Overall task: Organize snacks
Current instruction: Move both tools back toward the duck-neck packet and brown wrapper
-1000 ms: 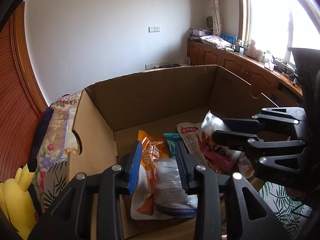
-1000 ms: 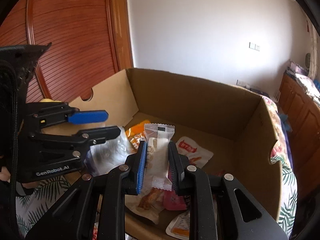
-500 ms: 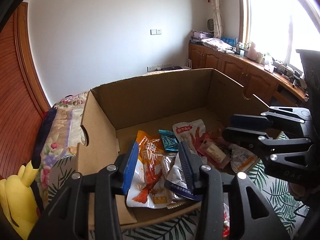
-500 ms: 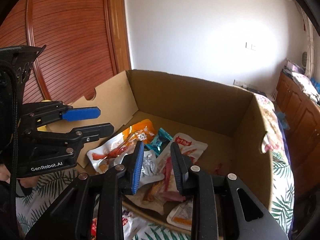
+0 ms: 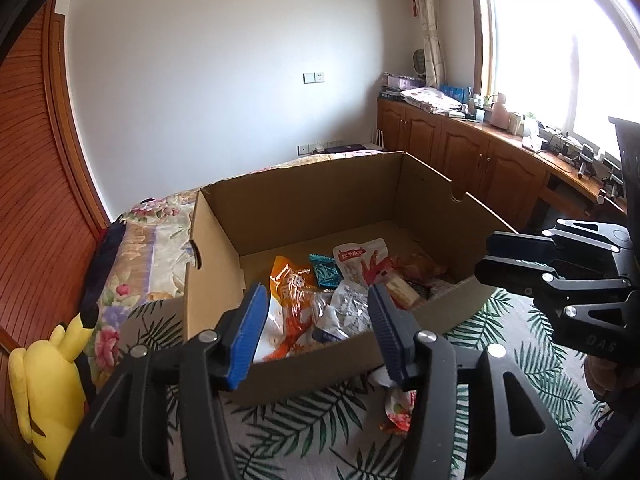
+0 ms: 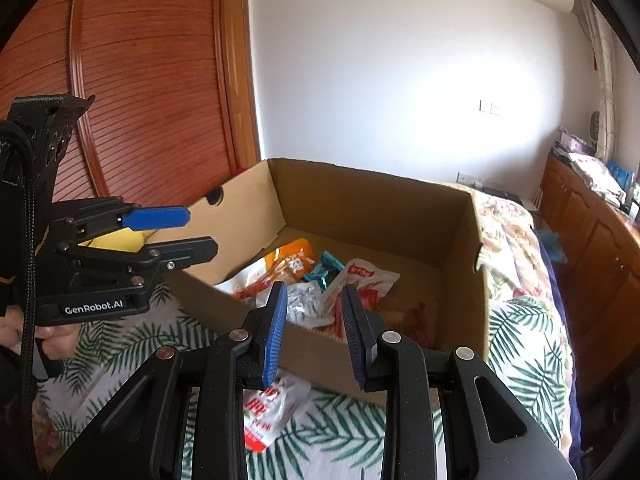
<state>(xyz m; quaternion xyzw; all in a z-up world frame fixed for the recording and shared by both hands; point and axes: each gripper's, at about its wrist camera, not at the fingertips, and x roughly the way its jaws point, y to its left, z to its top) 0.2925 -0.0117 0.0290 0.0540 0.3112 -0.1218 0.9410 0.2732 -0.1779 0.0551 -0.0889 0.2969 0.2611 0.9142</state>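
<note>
Right wrist view is showing both grippers, left gripper [image 6: 180,232] and right gripper [image 6: 314,332], with jaws apart and empty, having just been opening. A light, crinkly, slippery snack packet [image 6: 268,412] is lying on the bed [image 6: 528,360] near its front edge, just outside the cardboard box [image 6: 376,208]; I would be pinching its sealed edge.

Left gripper [image 6: 176,232] body: we read "GenRobot.AI".
Right gripper [image 5: 500,256] body, beside the cardboard box [image 5: 304,200]: we read "DAS".
Snack packets' print: unreadable to us.

Brown cardboard box [image 5: 312,204], orange snack bag [image 5: 290,284] w/ red print, teal packet [image 5: 323,274], white pouch [image 5: 360,264] – red label, yellow plush [image 5: 48,380], bedspread [image 5: 288,432] white w/ green palm leaves – blue tool pads [image 5: 246,340].
</note>
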